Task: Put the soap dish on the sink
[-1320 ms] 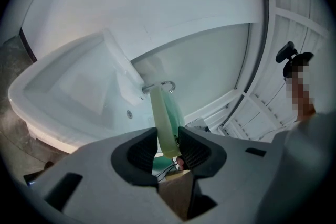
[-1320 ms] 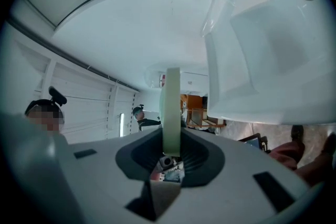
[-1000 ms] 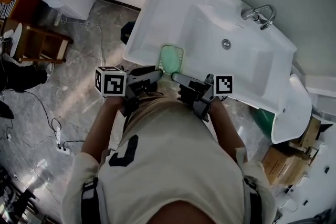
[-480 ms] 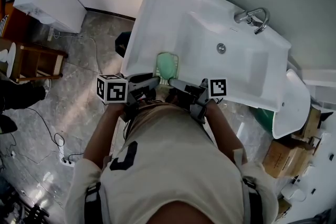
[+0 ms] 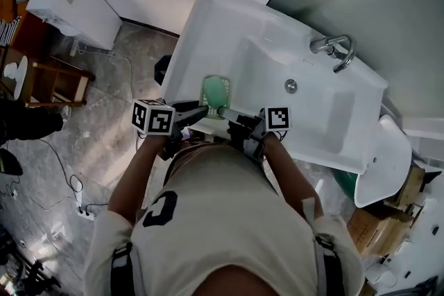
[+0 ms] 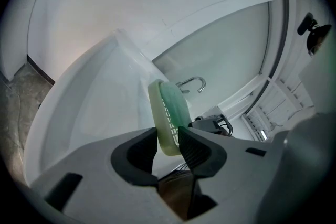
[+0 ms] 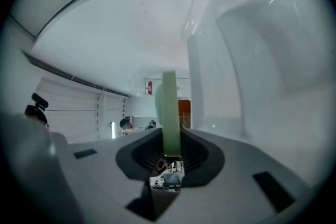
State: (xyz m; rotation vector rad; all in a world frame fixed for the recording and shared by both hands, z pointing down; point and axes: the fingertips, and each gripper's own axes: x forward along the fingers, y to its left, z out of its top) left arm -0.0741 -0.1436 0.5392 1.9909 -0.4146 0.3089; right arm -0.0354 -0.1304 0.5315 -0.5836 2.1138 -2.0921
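The pale green slotted soap dish [image 5: 215, 89] hangs over the front left ledge of the white sink [image 5: 208, 17], held from both sides. My left gripper [image 5: 202, 109] is shut on its near left edge, and my right gripper [image 5: 223, 110] is shut on its near right edge. In the left gripper view the dish [image 6: 169, 110] stands tilted between the dark pads of the gripper [image 6: 168, 142], with the sink [image 6: 94, 107] below and the faucet [image 6: 191, 83] beyond. In the right gripper view the dish [image 7: 169, 105] shows edge-on in the right gripper [image 7: 170, 150], beside the sink [image 7: 252, 60].
The sink has a chrome faucet [image 5: 333, 48] and a drain [image 5: 291, 85]. A white cabinet [image 5: 76, 3] and a wooden shelf [image 5: 48, 80] stand at the left, with cables [image 5: 76, 184] on the marble floor. A white fixture [image 5: 381, 163] and a cardboard box [image 5: 368, 218] are at the right.
Both grippers have carried the soap dish down and closer to the sink's front left ledge. Their hold on it is unchanged.
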